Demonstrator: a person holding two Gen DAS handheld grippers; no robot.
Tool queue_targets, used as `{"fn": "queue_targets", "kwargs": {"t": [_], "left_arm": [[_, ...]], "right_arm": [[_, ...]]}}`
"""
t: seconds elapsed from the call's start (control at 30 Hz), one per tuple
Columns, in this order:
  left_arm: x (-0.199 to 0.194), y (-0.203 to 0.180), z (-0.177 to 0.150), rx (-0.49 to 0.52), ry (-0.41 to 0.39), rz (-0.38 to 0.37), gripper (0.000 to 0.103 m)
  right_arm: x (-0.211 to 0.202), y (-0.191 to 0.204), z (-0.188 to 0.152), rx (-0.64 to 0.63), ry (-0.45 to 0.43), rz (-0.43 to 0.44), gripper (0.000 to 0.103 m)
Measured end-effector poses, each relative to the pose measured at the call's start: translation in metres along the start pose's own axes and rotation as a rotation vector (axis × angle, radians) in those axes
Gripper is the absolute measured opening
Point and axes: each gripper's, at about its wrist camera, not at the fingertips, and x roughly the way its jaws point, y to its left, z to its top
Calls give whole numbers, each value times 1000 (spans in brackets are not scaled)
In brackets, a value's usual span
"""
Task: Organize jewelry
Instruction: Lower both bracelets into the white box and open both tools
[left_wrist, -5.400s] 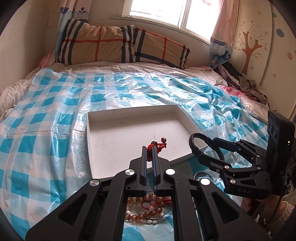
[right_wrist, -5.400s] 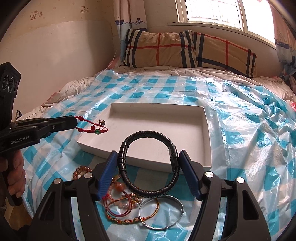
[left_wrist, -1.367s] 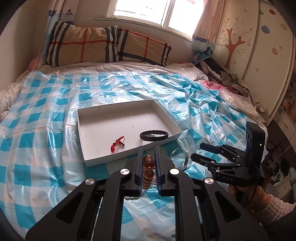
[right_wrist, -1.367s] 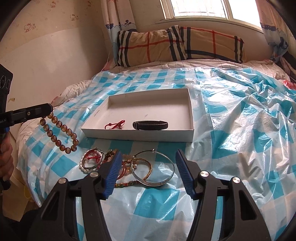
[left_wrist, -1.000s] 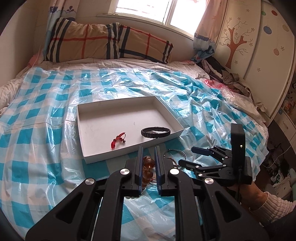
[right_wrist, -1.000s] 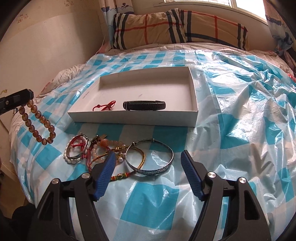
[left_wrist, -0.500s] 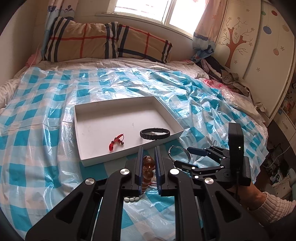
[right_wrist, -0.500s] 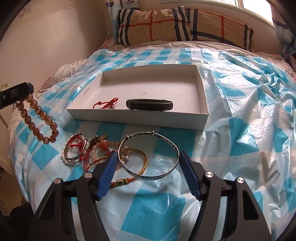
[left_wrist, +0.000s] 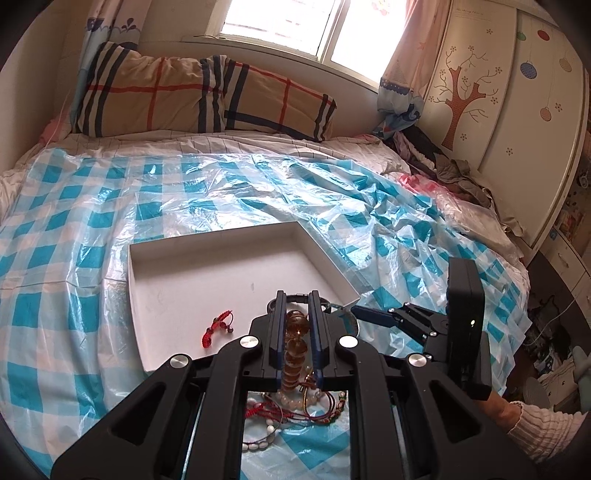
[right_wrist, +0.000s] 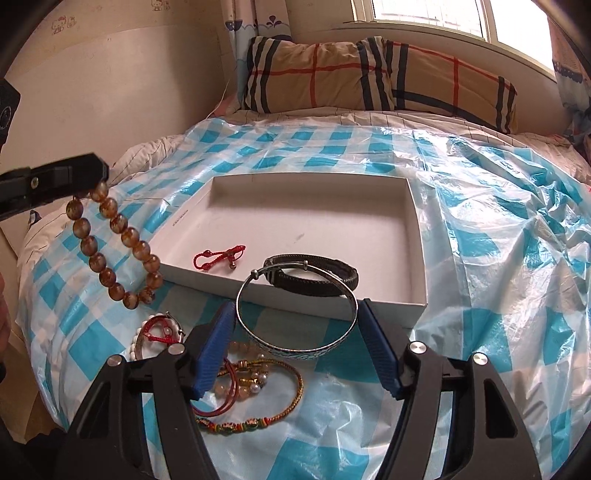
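My left gripper (left_wrist: 295, 325) is shut on an amber bead bracelet (left_wrist: 293, 345), which hangs from it left of the tray's near corner in the right wrist view (right_wrist: 118, 254). My right gripper (right_wrist: 297, 314) is shut on a silver bangle (right_wrist: 295, 314) and holds it lifted just before the front wall of the white tray (right_wrist: 415, 229). The tray (left_wrist: 155, 254) holds a red cord bracelet (right_wrist: 218, 255) and a black braided bracelet (right_wrist: 314, 278). Several loose bracelets (right_wrist: 240, 380) lie on the checked sheet under the right gripper, and they also show in the left wrist view (left_wrist: 295, 410).
The blue checked plastic sheet (right_wrist: 517, 258) covers the bed. A plaid pillow (right_wrist: 369, 77) lies at the headboard under the window. A wardrobe (left_wrist: 498, 92) and piled clothes (left_wrist: 443, 166) stand at the bed's right side. A wall (right_wrist: 110, 92) is at the left.
My right gripper closed on the silver bangle and lifted it toward the tray's front wall. My left gripper, still holding the amber beads, moved closer to the tray.
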Motion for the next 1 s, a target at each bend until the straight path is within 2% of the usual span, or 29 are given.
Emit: {"fn": "queue_targets", "kwargs": {"t": [0.17, 0.37, 0.57, 1.0], "left_arm": [[23, 10, 23, -52, -28, -28, 11], [64, 37, 25, -125, 37, 46, 12], [54, 45, 12, -134, 43, 59, 19], [16, 50, -24, -143, 64, 90, 26]], "right_arm": [[22, -3, 17, -8, -4, -14, 66], [50, -10, 33, -13, 29, -32, 66], [28, -4, 30, -23, -8, -42, 67], [-15, 3, -5, 10, 22, -11, 67]]}}
